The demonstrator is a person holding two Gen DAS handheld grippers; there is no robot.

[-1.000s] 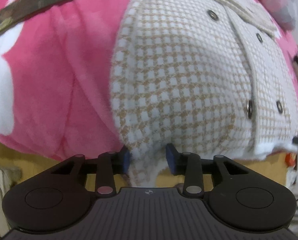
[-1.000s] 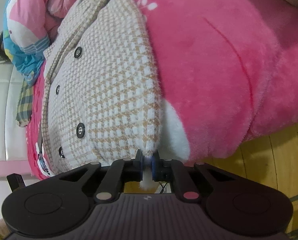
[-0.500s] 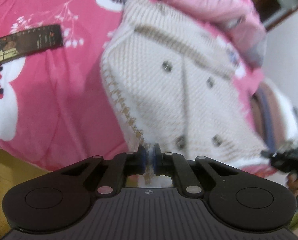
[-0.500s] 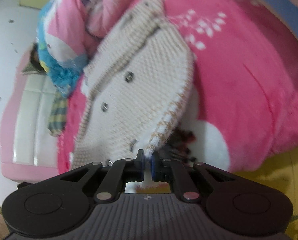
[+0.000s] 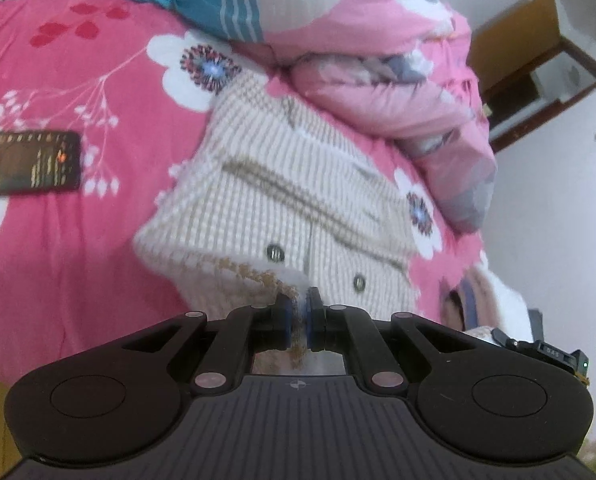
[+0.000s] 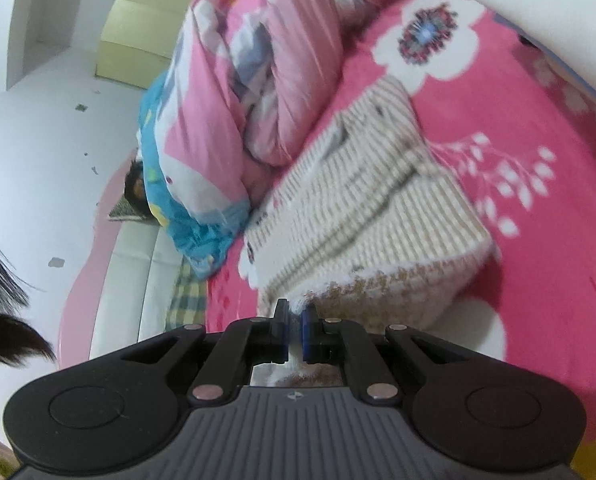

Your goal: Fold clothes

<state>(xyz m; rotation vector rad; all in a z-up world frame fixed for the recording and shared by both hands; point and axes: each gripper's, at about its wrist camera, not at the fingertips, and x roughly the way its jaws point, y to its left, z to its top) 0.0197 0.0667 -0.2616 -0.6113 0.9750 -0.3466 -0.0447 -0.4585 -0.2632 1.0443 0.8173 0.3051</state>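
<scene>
Left gripper [image 5: 298,312]: blue pads pinched tight on the hem of the cream-and-tan houndstooth knit jacket [image 5: 282,200]. Right gripper [image 6: 296,322]: likewise clamped on the same hem. Jacket lies on the pink floral fleece blanket [image 5: 78,220], its lower edge lifted toward the collar, buttons showing. Pink-and-blue bundled quilt [image 6: 218,120] sits beside it. Dark rectangular phone [image 5: 26,166] rests on the blanket, apart.

Even, soft room light, no glare. Fisheye bends my view edges; corners go dark. Motion blur smears the checked coat [image 5: 282,200] in both views, worst in the right. My gripper bodies stay sharp. Faint shadow under the coat's lifted hem.
</scene>
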